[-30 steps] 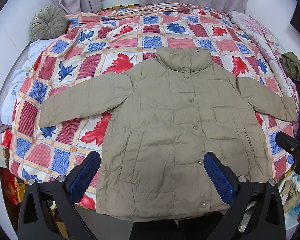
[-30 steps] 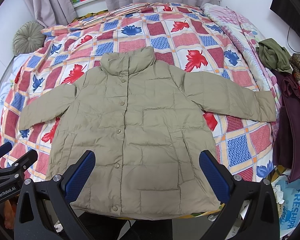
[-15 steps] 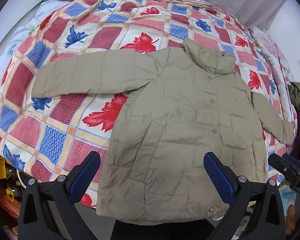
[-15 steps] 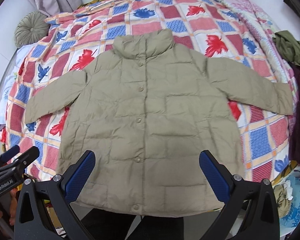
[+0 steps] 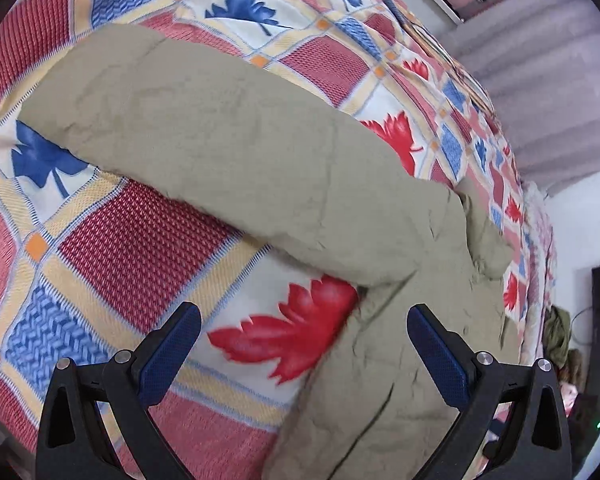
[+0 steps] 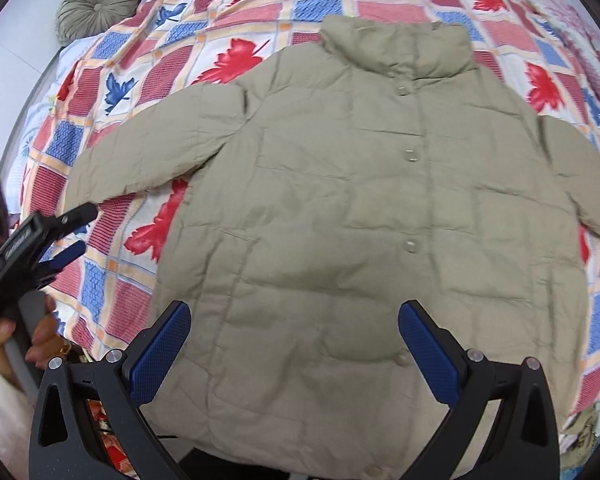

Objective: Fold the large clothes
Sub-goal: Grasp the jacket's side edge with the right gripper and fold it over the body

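An olive puffer jacket (image 6: 360, 216) lies flat and buttoned on the bed, collar far, sleeves spread. My right gripper (image 6: 294, 344) is open and empty above the jacket's lower front. My left gripper (image 5: 304, 350) is open and empty, low over the bedspread just below the jacket's left sleeve (image 5: 220, 148), with the jacket's side edge by its right finger. The left gripper also shows in the right wrist view (image 6: 70, 232), near the left sleeve's cuff (image 6: 84, 184).
The bed has a red, blue and white leaf-pattern cover (image 6: 112, 128). A round grey-green cushion (image 6: 94, 10) lies at the far left. Grey curtains (image 5: 540, 92) hang behind the bed. Other clothes (image 5: 556, 336) lie at the right.
My left gripper has dropped and swung left, close to the left sleeve. My right gripper has moved closer over the jacket body. Both stay open.
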Demonstrator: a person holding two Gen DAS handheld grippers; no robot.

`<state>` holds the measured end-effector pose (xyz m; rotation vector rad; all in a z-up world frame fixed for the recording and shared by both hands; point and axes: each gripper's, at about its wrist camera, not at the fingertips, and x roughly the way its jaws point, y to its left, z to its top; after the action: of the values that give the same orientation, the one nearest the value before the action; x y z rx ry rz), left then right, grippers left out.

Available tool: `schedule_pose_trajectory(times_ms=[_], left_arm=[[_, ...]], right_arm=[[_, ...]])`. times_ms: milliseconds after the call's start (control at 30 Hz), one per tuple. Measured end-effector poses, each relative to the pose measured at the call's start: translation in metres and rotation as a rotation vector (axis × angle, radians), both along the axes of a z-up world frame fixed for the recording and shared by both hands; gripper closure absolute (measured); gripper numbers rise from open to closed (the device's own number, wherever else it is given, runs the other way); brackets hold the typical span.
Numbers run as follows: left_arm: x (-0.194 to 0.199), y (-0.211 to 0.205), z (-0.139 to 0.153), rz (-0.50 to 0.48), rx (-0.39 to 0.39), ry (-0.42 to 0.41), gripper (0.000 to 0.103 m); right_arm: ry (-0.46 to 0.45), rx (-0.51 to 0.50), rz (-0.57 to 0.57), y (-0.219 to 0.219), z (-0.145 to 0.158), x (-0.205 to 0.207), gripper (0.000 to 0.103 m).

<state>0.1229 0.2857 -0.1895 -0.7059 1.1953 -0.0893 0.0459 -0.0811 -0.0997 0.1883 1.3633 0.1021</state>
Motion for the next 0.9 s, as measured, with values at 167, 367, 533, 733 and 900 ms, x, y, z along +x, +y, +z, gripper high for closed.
schedule_pose_trajectory(times_ms=[167,367,533,733,900], left_arm=[[0.035,0.039,-0.051,0.116,-0.137,0.003,0.0],[0.065,0.075,-0.06,0.23,-0.131,-0.06,0.0],[0.099,0.098,-0.061,0.257,-0.005,-0.037,0.059],[0.104,0.088,-0.035,0.198,0.098,-0.077,0.096],[0.092,0.062,0.033,0.099,0.217,-0.222,0.096]], right_arm=[[-0.026,0.058,0.021,0.021,-0.032,0.015,0.0],[0.021,0.077,0.011,0.022,-0.063,0.034,0.0],[0.017,0.109,-0.037,0.012,-0.08,0.058,0.0],[-0.046,0.178,-0.083,0.019,-0.084,0.1,0.001],[-0.092,0.278,-0.113,0.041,-0.09,0.137,0.083]])
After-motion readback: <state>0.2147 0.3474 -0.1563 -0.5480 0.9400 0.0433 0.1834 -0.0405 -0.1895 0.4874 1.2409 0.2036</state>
